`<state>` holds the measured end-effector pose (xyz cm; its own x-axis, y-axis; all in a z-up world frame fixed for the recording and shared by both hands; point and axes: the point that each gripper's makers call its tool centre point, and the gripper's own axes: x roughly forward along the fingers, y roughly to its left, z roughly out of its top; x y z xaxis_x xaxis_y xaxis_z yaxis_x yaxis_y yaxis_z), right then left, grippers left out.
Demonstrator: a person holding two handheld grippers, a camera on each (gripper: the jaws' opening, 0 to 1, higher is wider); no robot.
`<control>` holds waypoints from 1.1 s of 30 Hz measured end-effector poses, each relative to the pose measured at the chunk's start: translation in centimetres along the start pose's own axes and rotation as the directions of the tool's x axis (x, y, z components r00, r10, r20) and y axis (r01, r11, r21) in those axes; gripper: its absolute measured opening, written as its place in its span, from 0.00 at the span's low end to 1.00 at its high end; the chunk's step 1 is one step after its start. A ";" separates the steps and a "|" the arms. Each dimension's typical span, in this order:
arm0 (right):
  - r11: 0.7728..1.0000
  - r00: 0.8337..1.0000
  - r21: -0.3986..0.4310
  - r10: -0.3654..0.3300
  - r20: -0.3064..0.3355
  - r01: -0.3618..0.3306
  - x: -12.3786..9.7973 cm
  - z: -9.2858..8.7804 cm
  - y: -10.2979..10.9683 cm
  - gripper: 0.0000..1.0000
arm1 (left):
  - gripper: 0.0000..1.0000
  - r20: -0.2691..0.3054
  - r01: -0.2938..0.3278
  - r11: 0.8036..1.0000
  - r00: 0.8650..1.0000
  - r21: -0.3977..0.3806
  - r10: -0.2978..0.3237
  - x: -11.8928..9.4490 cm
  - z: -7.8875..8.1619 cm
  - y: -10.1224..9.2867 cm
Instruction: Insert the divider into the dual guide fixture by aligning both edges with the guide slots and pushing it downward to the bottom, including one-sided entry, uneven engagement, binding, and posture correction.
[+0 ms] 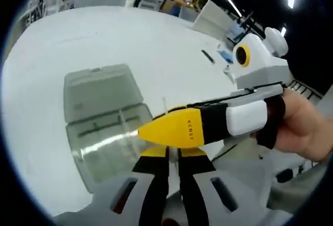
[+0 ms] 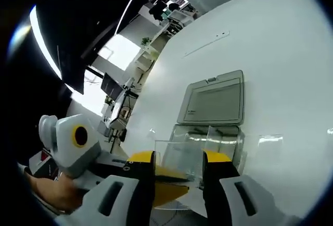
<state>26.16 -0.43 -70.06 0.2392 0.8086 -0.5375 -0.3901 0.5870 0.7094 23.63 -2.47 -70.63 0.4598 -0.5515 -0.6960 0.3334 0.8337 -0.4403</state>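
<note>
Left gripper (image 1: 174,155): two black fingers tipped in yellow, seated in a pale grey housing with dark slotted openings on either side. Right gripper (image 2: 179,166): same build, black fingers with yellow pads (image 2: 217,158), light grey housing with dark slots. Seen from the left gripper view, right gripper with tapered yellow finger printed in small black lettering, black midsection, white block behind. Gripping hand (image 1: 299,124) in a black fingerless glove.

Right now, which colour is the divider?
Colourless, see-through plastic; the divider shows best in the right gripper view.
</note>
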 end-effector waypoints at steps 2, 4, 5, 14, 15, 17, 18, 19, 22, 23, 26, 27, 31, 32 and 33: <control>1.000 1.000 0.009 -0.005 0.001 0.005 0.0 0.1 -0.1 0.31 | 0.04 0.003 0.005 1.000 1.000 -0.013 -0.005 0.1 0.1 0.0; 1.000 1.000 0.012 -0.004 0.005 0.004 0.0 0.3 -0.2 0.31 | 0.04 0.007 0.011 1.000 1.000 -0.029 -0.011 0.1 0.3 -0.1; 1.000 1.000 0.013 -0.004 0.007 0.004 -0.1 0.3 -0.2 0.31 | 0.05 0.009 0.012 1.000 1.000 -0.029 -0.012 0.1 0.3 -0.1; 1.000 1.000 0.016 -0.004 0.013 0.003 -0.1 0.5 -0.3 0.31 | 0.06 0.011 0.023 0.998 1.000 -0.051 -0.023 0.1 0.5 -0.2; 1.000 1.000 0.016 -0.004 0.013 0.004 0.0 0.6 -0.3 0.31 | 0.06 0.011 0.024 0.998 1.000 -0.055 -0.023 0.1 0.5 -0.2; 1.000 1.000 0.020 -0.007 0.019 0.007 -0.1 0.6 -0.3 0.31 | 0.06 0.020 0.026 0.998 0.999 -0.065 -0.025 0.1 0.6 -0.2; 1.000 1.000 0.017 -0.006 0.018 0.006 -0.1 0.7 -0.3 0.31 | 0.06 0.020 0.027 0.997 0.999 -0.068 -0.025 0.1 0.6 -0.2; 1.000 1.000 0.014 -0.006 0.016 0.005 -0.1 0.6 -0.3 0.31 | 0.06 0.019 0.026 0.997 1.000 -0.069 -0.025 0.1 0.6 -0.2; 1.000 1.000 0.016 -0.007 0.018 0.007 -0.1 0.6 -0.3 0.31 | 0.06 0.020 0.027 0.997 0.999 -0.070 -0.025 0.1 0.6 -0.2; 1.000 1.000 0.015 -0.009 0.021 0.008 -0.1 0.7 -0.3 0.31 | 0.06 0.022 0.024 0.997 1.000 -0.069 -0.023 0.1 0.7 -0.2; 1.000 1.000 0.013 -0.010 0.021 0.009 -0.1 0.7 -0.3 0.31 | 0.06 0.020 0.022 0.997 1.000 -0.071 -0.021 0.1 0.7 -0.1; 1.000 1.000 0.013 -0.010 0.022 0.010 0.0 0.7 -0.3 0.31 | 0.06 0.020 0.021 0.997 1.000 -0.073 -0.020 0.1 0.7 -0.1; 1.000 1.000 0.013 -0.012 0.026 0.012 -0.1 0.8 -0.3 0.31 | 0.06 0.020 0.021 0.996 1.000 -0.089 -0.019 0.1 0.8 -0.1; 1.000 1.000 0.014 -0.016 0.026 0.015 -0.1 0.7 -0.4 0.31 | 0.06 0.024 0.024 0.995 0.999 -0.096 -0.022 0.1 0.9 -0.1; 1.000 0.999 0.015 -0.016 0.029 0.015 -0.1 0.8 -0.4 0.31 | 0.05 0.021 0.023 0.995 1.000 -0.097 -0.021 0.1 0.9 0.0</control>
<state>26.97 -0.69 -69.89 0.2711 0.8002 -0.5349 -0.3729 0.5997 0.7081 24.41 -2.60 -70.19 0.4699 -0.5696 -0.6743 0.2626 0.8195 -0.5093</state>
